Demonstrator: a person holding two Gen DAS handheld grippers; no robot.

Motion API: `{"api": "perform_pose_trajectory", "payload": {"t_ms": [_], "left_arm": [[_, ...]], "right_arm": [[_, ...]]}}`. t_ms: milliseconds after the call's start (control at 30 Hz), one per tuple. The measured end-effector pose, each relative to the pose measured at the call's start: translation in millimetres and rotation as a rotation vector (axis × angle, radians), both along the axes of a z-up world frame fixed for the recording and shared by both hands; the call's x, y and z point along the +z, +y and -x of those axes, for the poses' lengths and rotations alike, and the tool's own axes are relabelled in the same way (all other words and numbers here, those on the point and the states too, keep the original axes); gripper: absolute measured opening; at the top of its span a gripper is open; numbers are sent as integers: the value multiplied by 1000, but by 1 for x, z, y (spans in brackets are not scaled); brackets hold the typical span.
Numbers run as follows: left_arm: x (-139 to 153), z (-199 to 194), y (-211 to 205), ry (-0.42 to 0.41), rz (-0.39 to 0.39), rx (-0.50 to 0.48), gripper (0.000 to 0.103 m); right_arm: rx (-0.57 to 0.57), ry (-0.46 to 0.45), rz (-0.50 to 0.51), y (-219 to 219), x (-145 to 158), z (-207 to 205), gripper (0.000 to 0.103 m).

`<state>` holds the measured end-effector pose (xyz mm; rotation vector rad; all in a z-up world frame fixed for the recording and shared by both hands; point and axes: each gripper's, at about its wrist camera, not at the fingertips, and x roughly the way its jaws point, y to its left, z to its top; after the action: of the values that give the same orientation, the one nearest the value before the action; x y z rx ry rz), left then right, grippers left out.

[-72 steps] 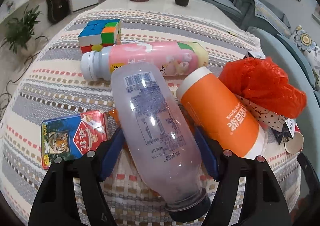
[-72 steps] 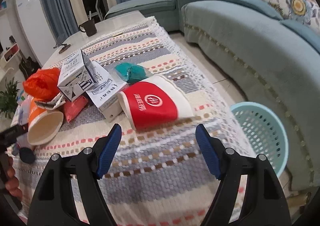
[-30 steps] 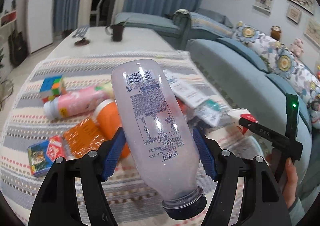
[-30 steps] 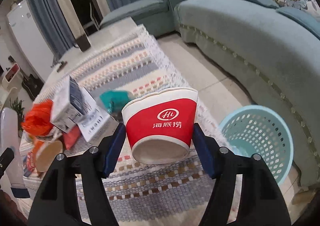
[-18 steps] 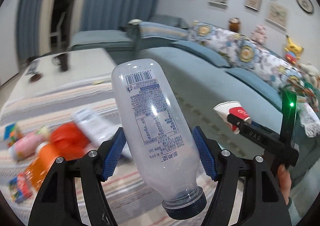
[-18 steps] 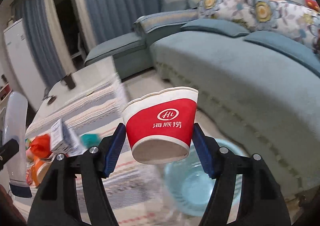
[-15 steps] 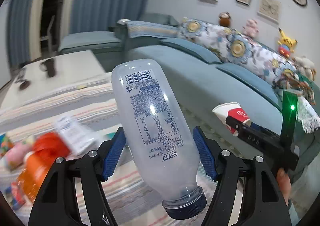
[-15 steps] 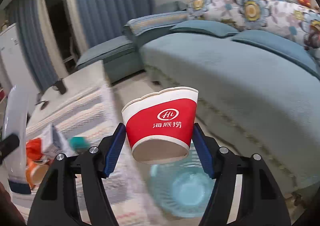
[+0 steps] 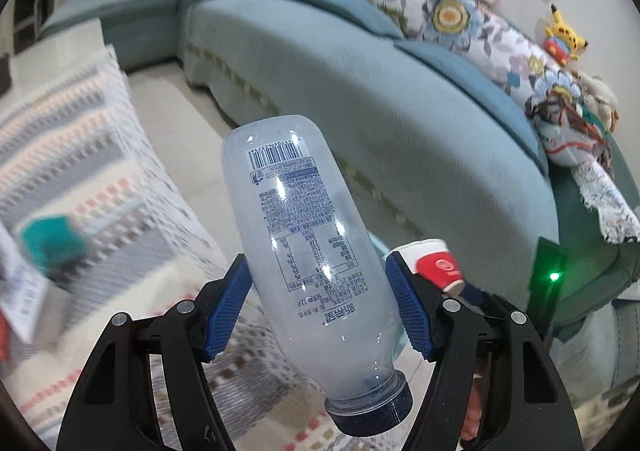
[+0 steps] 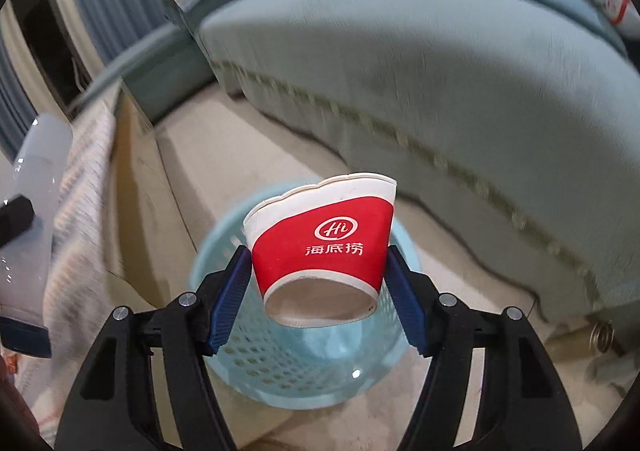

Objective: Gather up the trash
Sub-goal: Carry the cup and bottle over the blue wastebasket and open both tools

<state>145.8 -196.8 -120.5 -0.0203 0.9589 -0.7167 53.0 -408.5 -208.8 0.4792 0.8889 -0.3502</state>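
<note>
Fingers (image 10: 230, 301) around "Hi"-branded cup (image 10: 320, 247)

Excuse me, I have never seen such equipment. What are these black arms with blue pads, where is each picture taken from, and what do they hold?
They are hand-held grippers, one in each of a person's hands, each with a camera looking along its fingers. The left camera shows the left gripper clamping a clear plastic bottle, cap toward the camera, beside a striped tablecloth. The right camera shows the right gripper clamping a red and white paper cup above a light blue basket on the floor by a sofa.
</note>
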Motion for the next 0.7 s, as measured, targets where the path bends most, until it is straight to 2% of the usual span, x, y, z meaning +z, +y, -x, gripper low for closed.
{"api": "perform_pose_trajectory", "payload": {"t_ms": [167, 300, 400, 700], "left_arm": [[-34, -5, -12, 41, -56, -31, 67], [-41, -6, -15, 48, -77, -29, 69], [-41, -6, -12, 37, -87, -17, 77], [-20, 0, 8, 25, -69, 11, 77]], "right_arm": [[-16, 95, -34, 1, -44, -1, 64], [-14, 137, -58, 1, -61, -4, 65], [-11, 148, -69, 1, -66, -5, 66], [-7, 122, -66, 0, -49, 3, 66]]}}
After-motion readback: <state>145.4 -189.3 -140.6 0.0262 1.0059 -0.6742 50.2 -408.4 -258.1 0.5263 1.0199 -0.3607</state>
